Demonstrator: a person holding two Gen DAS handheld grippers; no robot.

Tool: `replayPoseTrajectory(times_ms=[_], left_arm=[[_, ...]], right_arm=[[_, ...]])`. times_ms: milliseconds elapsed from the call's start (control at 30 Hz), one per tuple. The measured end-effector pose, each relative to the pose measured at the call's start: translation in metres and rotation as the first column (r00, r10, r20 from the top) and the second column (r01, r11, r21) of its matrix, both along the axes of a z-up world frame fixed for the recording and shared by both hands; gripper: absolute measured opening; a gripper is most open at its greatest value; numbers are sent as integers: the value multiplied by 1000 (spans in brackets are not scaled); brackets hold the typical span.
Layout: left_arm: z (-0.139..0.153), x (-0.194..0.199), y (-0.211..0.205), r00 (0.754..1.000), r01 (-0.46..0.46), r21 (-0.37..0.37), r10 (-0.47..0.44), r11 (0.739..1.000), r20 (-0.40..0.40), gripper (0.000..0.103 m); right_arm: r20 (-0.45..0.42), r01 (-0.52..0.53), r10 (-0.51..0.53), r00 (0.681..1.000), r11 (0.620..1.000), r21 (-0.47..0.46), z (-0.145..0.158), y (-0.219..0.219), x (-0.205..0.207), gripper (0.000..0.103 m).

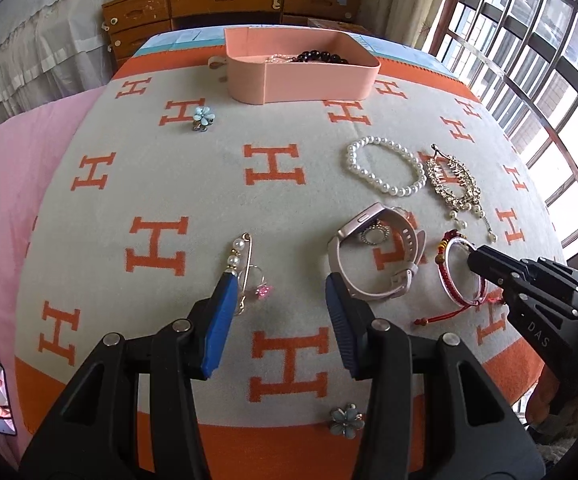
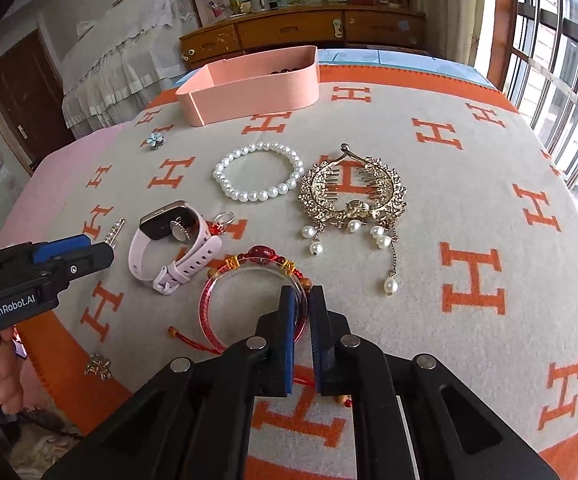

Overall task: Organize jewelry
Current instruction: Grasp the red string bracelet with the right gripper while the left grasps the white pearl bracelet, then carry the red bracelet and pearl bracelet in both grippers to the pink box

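So the right gripper [image 2: 300, 312] was pinched onto the red bangle's [image 2: 225, 320] near rim, still flat on the blanket [image 2: 469, 208]. Left gripper [image 1: 277, 296] hung spread, empty. Next up, probably: lift and carry to the far pink box [image 2: 249, 92].

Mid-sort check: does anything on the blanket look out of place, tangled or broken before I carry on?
Nothing looks broken. Two oddities: a small ring lies against the pink watch, apparently touching its strap, and one blue flower clip sits alone near the blanket's front edge, far from its match by the pink box. The right gripper grips the red bangle.
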State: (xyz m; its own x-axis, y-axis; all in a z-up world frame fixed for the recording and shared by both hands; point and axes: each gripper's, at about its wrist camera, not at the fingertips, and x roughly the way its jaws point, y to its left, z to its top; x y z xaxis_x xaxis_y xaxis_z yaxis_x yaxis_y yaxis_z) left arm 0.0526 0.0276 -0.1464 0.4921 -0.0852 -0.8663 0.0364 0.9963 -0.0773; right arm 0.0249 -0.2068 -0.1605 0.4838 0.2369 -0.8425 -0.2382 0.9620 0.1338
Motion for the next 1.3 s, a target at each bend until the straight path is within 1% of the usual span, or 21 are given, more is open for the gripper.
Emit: replayPoseTrajectory(times_ms=[233,300,367,500,633,767,833,867,900,933,967,1000,1033,1067,1167,1300], left_arm=[[10,8,-22,998,59,33,-60,998,26,43],[15,17,-29,996,87,35,-87,996,21,43],[18,29,-37,993,119,21,-119,993,10,43],[24,58,-50,990,138,22,-139,990,19,43],[16,94,-62,989,143,-4,-143,990,-36,43],[0,124,-72,988,120,22,-117,993,-99,42],[-9,131,-75,984,124,21,-121,992,-132,42],[-13,134,-78,979,134,18,-130,991,-156,41],[-17,135,-81,977,145,27,-138,989,-163,40],[-18,135,-85,978,159,49,-150,986,-146,39],[-18,134,-88,976,174,65,-164,983,-140,34],[-19,134,-91,974,189,58,-179,980,-137,22],[-19,134,-93,973,197,56,-188,979,-136,15],[-19,134,-94,972,203,61,-193,977,-134,5],[-20,135,-93,975,194,53,-186,980,-121,5],[-17,131,-82,981,156,2,-155,988,-113,5]], right_arm=[[21,29,-29,999,999,24,7,-13,0,7],[26,41,-42,999,999,30,9,-17,1,7],[30,52,-53,998,998,37,11,-21,1,7],[42,76,-78,996,996,48,14,-28,3,7],[49,118,-121,991,991,60,17,-40,5,7],[52,135,-139,989,989,67,18,-47,6,7],[53,137,-141,989,988,70,19,-48,6,7],[52,138,-142,989,988,73,19,-49,7,7],[51,139,-143,988,987,74,18,-50,8,7],[50,142,-146,988,987,75,18,-51,7,7],[48,145,-149,988,987,76,18,-52,7,7],[46,147,-150,988,986,78,18,-52,8,7],[43,148,-152,987,986,80,17,-53,9,7],[41,149,-152,988,986,81,16,-53,9,7],[37,146,-150,988,986,84,16,-53,9,7],[48,148,-153,987,985,85,20,-52,7,7]])
